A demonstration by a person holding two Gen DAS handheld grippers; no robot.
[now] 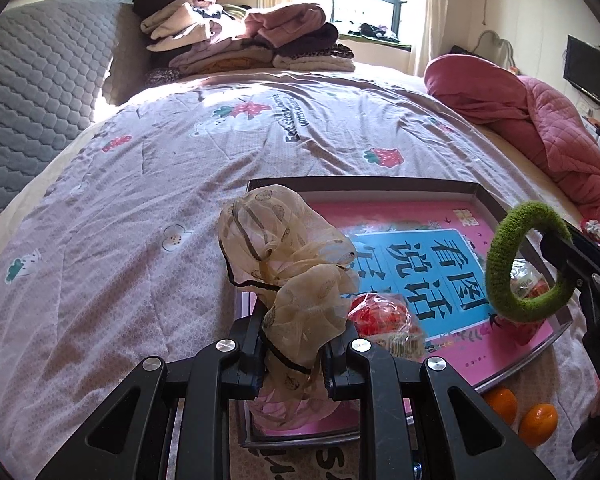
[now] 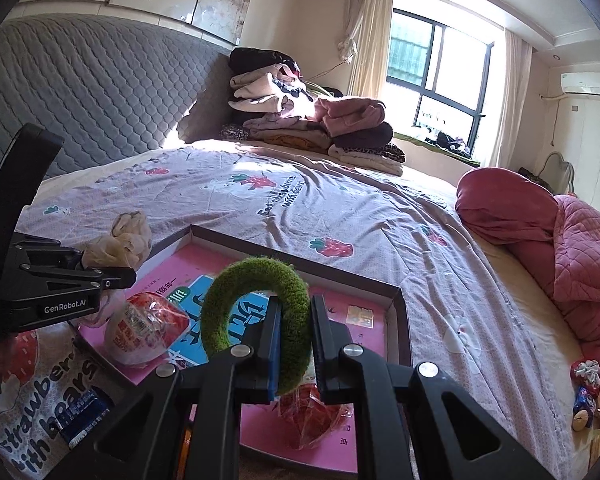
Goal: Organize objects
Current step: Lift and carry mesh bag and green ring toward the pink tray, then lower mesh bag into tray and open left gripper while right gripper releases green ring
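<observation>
Two hair ties held above a shallow box on a bed. The beige gauze scrunchie [image 1: 288,280], dotted and edged with a dark line, is pinched between the fingers of the left gripper [image 1: 294,364], whose jaws are drawn narrow on its lower folds; it stands up over the near left corner of the box [image 1: 486,196]. The green fuzzy hair ring [image 2: 260,316] is clamped upright in the right gripper [image 2: 295,344], jaws narrow on one side of the loop, above the middle of the box. From the left wrist view the ring [image 1: 526,264] hangs at the right, over the box's right edge.

The box has a dark rim and a pink lining printed with a blue panel [image 1: 428,280] of large Chinese characters. Inside it lie two red and white snack packets: one [image 2: 144,328] near the left side, another [image 2: 314,410] partly hidden below the right gripper's fingers.

On the strawberry-print quilt [image 1: 140,184] beside the box: two oranges [image 1: 520,412] just off its near right corner, and a dark blue packet [image 2: 84,416] to the near left. Far across the bed, a pile of folded clothes [image 2: 300,120] rests by the grey quilted headboard [image 2: 80,100]; a pink quilted blanket [image 2: 560,248] is bunched at the right edge. A window [image 2: 440,72] lights the far wall.
</observation>
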